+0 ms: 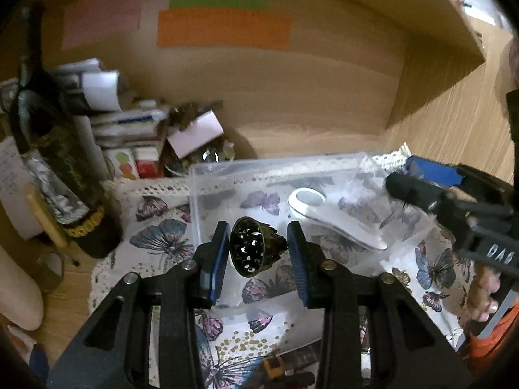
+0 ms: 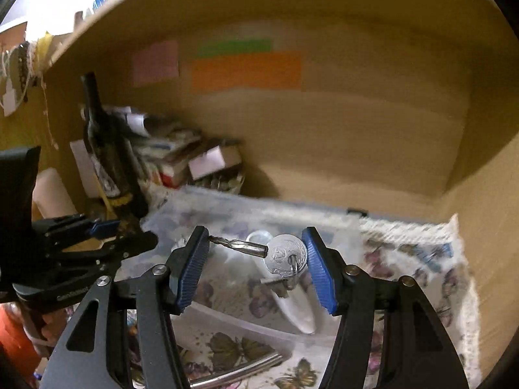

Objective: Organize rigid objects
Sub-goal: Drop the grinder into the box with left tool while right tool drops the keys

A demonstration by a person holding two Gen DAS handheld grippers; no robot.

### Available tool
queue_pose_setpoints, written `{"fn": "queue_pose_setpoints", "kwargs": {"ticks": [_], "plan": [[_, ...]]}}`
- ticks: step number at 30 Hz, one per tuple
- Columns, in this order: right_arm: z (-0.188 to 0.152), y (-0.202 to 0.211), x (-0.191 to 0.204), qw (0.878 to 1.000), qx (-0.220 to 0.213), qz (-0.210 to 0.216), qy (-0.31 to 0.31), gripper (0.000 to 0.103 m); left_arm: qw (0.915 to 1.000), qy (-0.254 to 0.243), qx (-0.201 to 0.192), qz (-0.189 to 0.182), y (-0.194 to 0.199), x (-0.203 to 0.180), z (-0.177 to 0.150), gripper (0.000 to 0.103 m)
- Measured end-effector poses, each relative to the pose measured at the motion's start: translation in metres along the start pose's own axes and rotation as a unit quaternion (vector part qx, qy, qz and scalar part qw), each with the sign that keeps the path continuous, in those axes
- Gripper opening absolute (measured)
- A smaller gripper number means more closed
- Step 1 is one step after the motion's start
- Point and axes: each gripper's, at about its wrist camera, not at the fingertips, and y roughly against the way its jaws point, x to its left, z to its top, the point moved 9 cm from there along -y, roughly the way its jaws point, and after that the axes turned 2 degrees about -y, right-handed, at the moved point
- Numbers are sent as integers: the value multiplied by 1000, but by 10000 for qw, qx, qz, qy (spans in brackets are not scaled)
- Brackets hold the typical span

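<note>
1. We see the left gripper (image 1: 256, 253) clamped on a small dark bell (image 1: 251, 248) (its outer surface is too blurred to read), held above the clear plastic box (image 1: 207, 175).
2. Our right gripper (image 2: 256, 253) pinches a key (image 2: 238, 246) with a round silver coin-like fob (image 2: 285, 257); the fob's emblem is hard to make out.
3. A white handheld magnifier (image 1: 327, 218) lies inside the box, on the butterfly cloth (image 1: 155, 233).
4. The dark bottle (image 1: 58, 162) is cut off at the frame's left; its gold lettering is illegible.
5. Only "DAB" reads on the right gripper's body.
</note>
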Motion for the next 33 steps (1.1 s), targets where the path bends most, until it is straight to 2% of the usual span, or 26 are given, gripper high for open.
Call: {"fn": "queue_pose_setpoints", "kwargs": {"ticks": [3,10,14,18,20,24,27,29,33], "plan": [[-14,-20,-2,9995,316,29,-38,56,9999,-34,146,-16,-12,-1,-5,36],[-30,-50,-13,9971,757,-100,-69,56,9993,-151,335,0,-32,-5,-12,36],[-36,-62,-18,9955,917,-193,-101,56,9992,-226,328,70,-35,-6,-13,36],[-35,-60,-23,9955,883,-319,-126,56,9992,-239,328,70,-36,-8,-13,40],[-31,-54,-24,9960,805,-372,-108,56,9993,-224,294,92,-34,-7,-13,48],[-23,-36,-24,9973,616,-389,-109,61,9996,-195,123,143,-20,-5,-9,57],[-20,-20,-22,9982,475,-348,-72,63,9998,-152,-62,151,-3,-4,-6,70],[-20,-7,-19,9987,382,-336,-16,68,9996,-119,-171,194,8,-2,-6,80],[-25,13,-15,9990,226,-381,113,73,9992,-119,-269,272,26,2,-14,90]]}}
